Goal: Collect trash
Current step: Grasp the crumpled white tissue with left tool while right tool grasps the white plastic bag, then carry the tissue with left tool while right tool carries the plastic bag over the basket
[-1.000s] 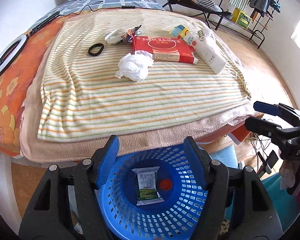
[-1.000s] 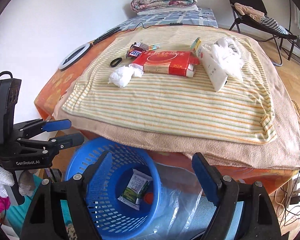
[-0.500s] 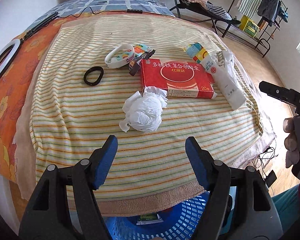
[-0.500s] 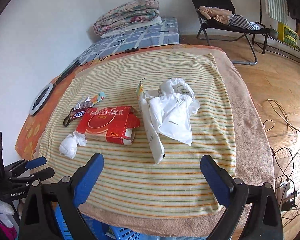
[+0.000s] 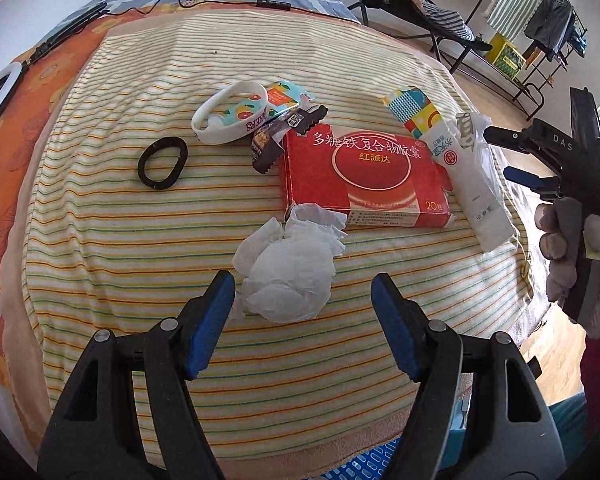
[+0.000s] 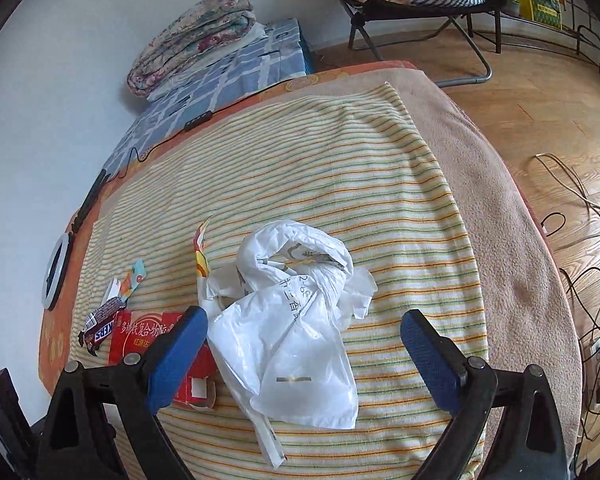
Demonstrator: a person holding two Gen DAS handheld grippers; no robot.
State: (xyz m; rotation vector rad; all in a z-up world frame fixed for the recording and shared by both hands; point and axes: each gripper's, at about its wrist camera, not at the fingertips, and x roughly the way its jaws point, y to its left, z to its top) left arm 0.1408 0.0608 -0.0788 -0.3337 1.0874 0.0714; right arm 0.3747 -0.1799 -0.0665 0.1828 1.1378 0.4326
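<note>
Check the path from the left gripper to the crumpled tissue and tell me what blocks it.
Nothing visible blocks it. The left gripper is open, and the crumpled tissue lies on the striped blanket just ahead of its fingertips. The red box sits beyond the tissue, touching its far edge, not in the path.

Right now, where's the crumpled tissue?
Left wrist view: crumpled tissue lies on the striped blanket, just ahead of the open left gripper, touching the red box.

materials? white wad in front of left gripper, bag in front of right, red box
Wad: looks like tissue paper, matte, soft irregular creases and torn edges. Bag: thin plastic film, glossy and half see-through, with print showing through the folds. Red box: seems to be printed cardboard, slight sheen, crisp edges, with an open flap showing pale board inside.
</note>
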